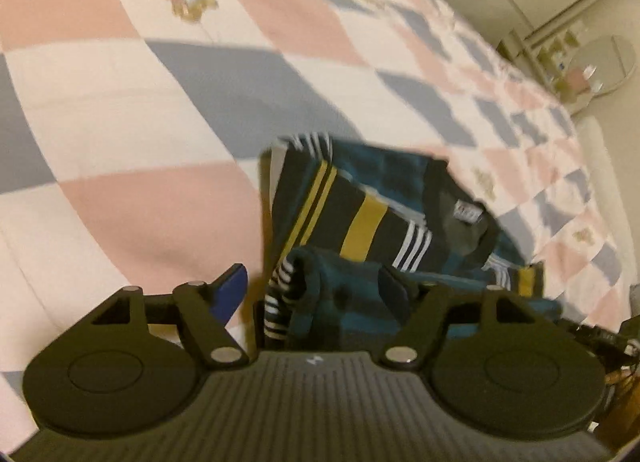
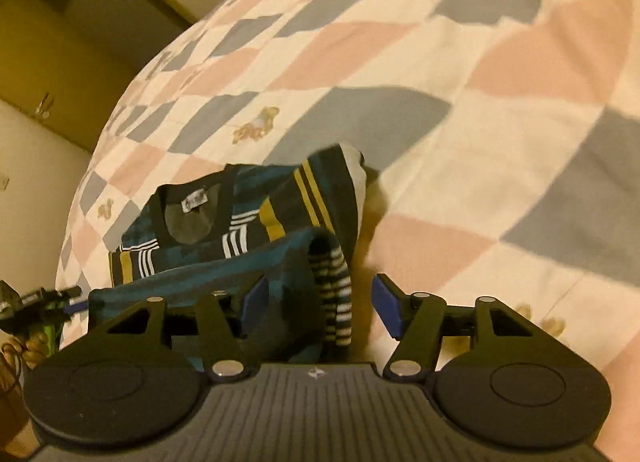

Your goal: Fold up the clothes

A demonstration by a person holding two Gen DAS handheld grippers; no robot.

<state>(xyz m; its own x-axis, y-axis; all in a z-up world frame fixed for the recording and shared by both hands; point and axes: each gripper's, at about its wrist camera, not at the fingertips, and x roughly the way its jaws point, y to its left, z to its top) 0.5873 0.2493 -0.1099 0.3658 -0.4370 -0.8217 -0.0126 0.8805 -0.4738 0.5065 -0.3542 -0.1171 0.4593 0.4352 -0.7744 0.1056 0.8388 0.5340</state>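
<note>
Here both jaws stand open astride the sweater (image 1: 360, 217); its near folds hide one left pad.

A folded striped knit sweater (image 1: 384, 213) lies on the checked patchwork quilt (image 1: 160, 109) of a bed, collar label facing up, its near fold lying between both grippers' fingers (image 2: 386, 304).

A checked bedspread (image 1: 168, 109) in pink, grey and cream spreads beyond the fingers; a round mirror (image 1: 604, 63) stands far right.

Dim, warm yellowish indoor light in both views, colours muddy; heavy fisheye bending at the edges, dark vignette corners, soft motion blur throughout
</note>
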